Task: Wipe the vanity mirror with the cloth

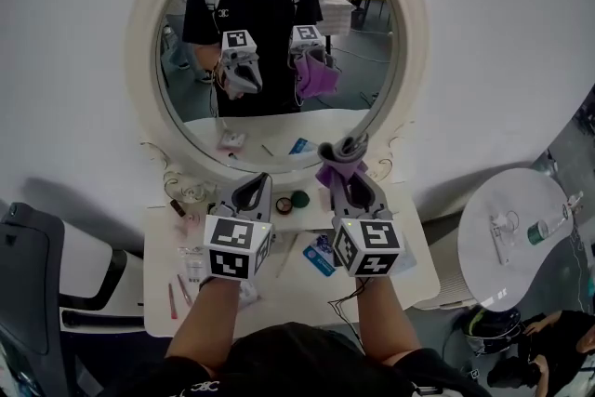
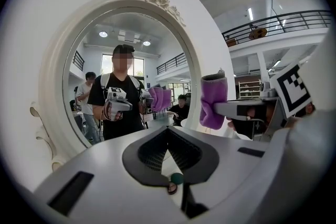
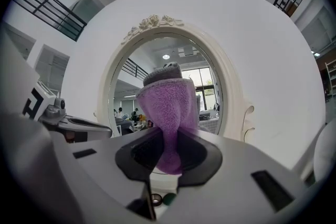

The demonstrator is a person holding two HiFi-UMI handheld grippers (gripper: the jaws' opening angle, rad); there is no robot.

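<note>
The purple cloth [image 3: 167, 107] is bunched and pinched in the right gripper [image 1: 344, 155]. Its jaws are closed on the lower part, and the rest stands up past the tips in a tall wad whose long axis runs on along the jaws. The vanity mirror [image 1: 275, 42] lies straight ahead of that wad and higher. From the head view the cloth sits level with the lower rim of the white frame, and it looks just short of the glass, though I can't be sure of contact. The left gripper [image 1: 253, 192] hangs beside it over the cluttered vanity table [image 1: 409, 265], jaws together on nothing. I'd judge the right gripper is the one to reach forward and upward.
</note>
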